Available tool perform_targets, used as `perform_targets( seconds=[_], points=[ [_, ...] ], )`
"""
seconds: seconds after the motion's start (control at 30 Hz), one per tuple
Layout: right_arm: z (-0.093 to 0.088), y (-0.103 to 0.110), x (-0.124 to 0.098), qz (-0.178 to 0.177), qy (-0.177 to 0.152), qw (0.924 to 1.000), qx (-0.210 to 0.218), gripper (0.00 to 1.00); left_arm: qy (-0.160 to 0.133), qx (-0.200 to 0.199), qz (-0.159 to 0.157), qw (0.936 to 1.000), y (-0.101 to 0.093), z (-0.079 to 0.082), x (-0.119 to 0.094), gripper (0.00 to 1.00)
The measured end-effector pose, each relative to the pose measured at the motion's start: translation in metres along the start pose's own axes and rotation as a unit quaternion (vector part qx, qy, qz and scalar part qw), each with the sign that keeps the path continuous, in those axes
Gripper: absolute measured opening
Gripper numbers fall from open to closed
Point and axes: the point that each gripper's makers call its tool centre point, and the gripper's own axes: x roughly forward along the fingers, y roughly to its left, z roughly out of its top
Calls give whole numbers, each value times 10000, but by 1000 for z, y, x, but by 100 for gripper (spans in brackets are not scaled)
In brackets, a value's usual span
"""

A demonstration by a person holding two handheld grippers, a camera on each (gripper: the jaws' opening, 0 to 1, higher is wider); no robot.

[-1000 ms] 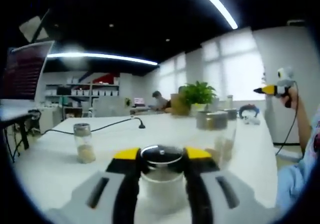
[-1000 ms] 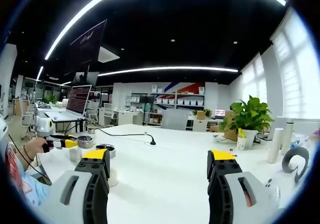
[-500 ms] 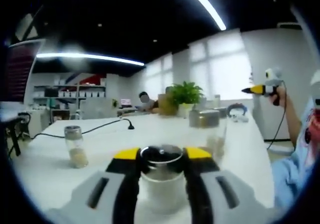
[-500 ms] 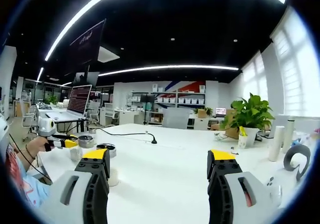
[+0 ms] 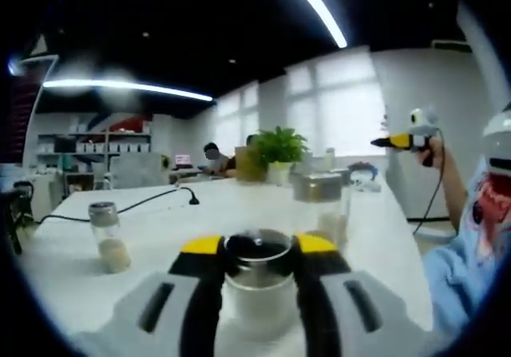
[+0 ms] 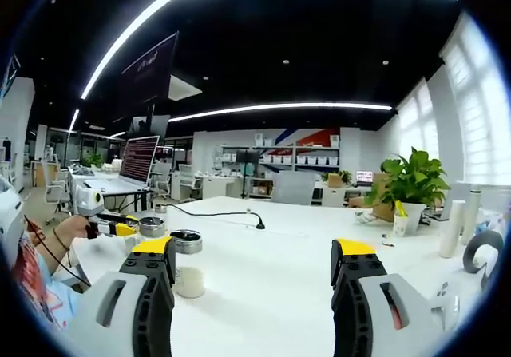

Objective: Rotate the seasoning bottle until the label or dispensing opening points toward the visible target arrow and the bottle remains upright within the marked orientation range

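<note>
A clear glass seasoning bottle with a metal lid stands upright between my left gripper's yellow-tipped jaws, which are shut on it just below the lid. In the right gripper view the same left gripper shows at the far left in a person's hand, with the held bottle at its tip. My right gripper hangs open over the white table, holding nothing. It also appears in the left gripper view as a raised gripper at the right. I see no arrow mark.
A second bottle stands to the left on the table and a third bottle just behind the held one, seen too as a bottle in the right gripper view. A black cable and a potted plant lie farther back.
The left gripper's view has swung, so the background slid left while the bottle stayed gripped. The right gripper's view shifted only slightly and its jaws stayed open.
</note>
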Motion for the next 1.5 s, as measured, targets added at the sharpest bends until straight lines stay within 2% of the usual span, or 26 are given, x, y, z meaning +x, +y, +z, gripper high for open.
perform_targets(
  seconds=[0.47, 0.6, 1.2, 1.33, 1.47, 1.5],
  points=[
    [-1, -1, 1, 10, 23, 10000, 33, 82, 12, -4, -286, 9996, -1, 0, 2, 35],
    [-2, -1, 0, 15, 43, 10000, -11, 82, -83, -74, -419, 9991, -1, 0, 1, 35],
    [-2, 0, 0, 65, 27, 10000, 1, 81, -139, 14, -458, 9989, -5, 1, 2, 35],
    [-1, -3, -1, 21, -2, 10000, -4, 81, -141, 68, -347, 9993, -1, 1, 3, 41],
    [0, -4, -1, -35, 6, 10000, -47, 81, -104, 27, -313, 9995, 0, 1, 3, 55],
    [0, -4, -1, -29, -3, 10000, -43, 81, -101, 15, -293, 9995, 0, 2, 3, 56]
  ],
)
